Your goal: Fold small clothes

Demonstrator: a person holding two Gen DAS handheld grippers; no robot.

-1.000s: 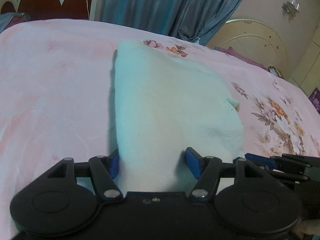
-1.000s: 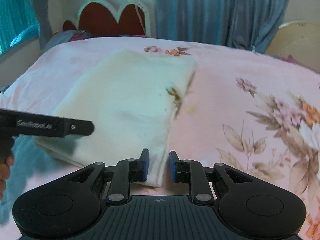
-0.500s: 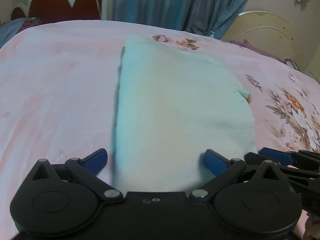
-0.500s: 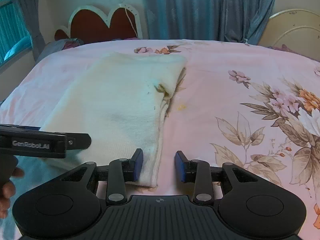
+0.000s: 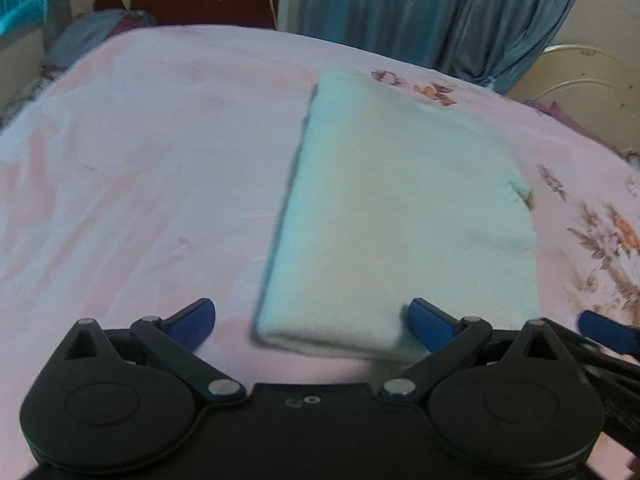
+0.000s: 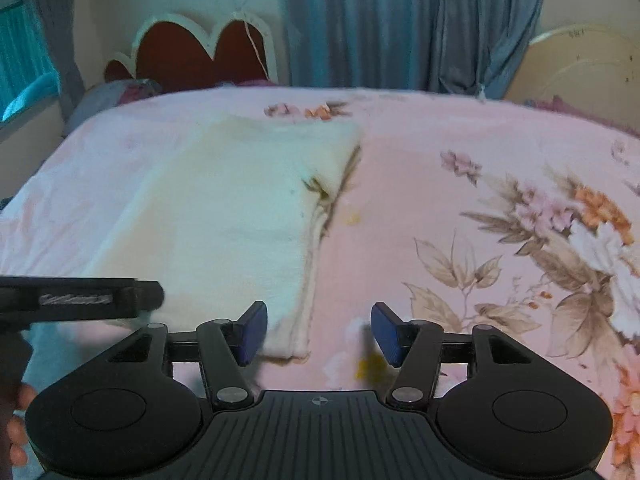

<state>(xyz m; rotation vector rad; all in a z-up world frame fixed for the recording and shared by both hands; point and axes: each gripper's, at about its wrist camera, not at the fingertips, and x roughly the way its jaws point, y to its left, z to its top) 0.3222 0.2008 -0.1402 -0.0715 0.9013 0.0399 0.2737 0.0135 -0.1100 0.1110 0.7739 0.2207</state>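
A folded cream-white garment [image 5: 400, 216] lies flat on the pink bedspread [image 5: 140, 184]. My left gripper [image 5: 312, 322] is open wide and empty; the garment's near edge lies between its blue pads, just beyond them. In the right wrist view the garment [image 6: 224, 224] lies to the left. My right gripper [image 6: 318, 334] is open and empty; the garment's near right corner lies just ahead of its left pad. The left gripper's side [image 6: 80, 300] shows at the left edge of that view.
The bedspread has a flower print [image 6: 560, 232] on its right side. A red and white headboard [image 6: 200, 52] and blue curtains [image 6: 380, 24] stand behind the bed. A cream round-topped panel [image 6: 580, 64] stands at the far right.
Both grippers let go of the garment's near edge and opened wide. They drew back and the garment now lies flat on the bed.
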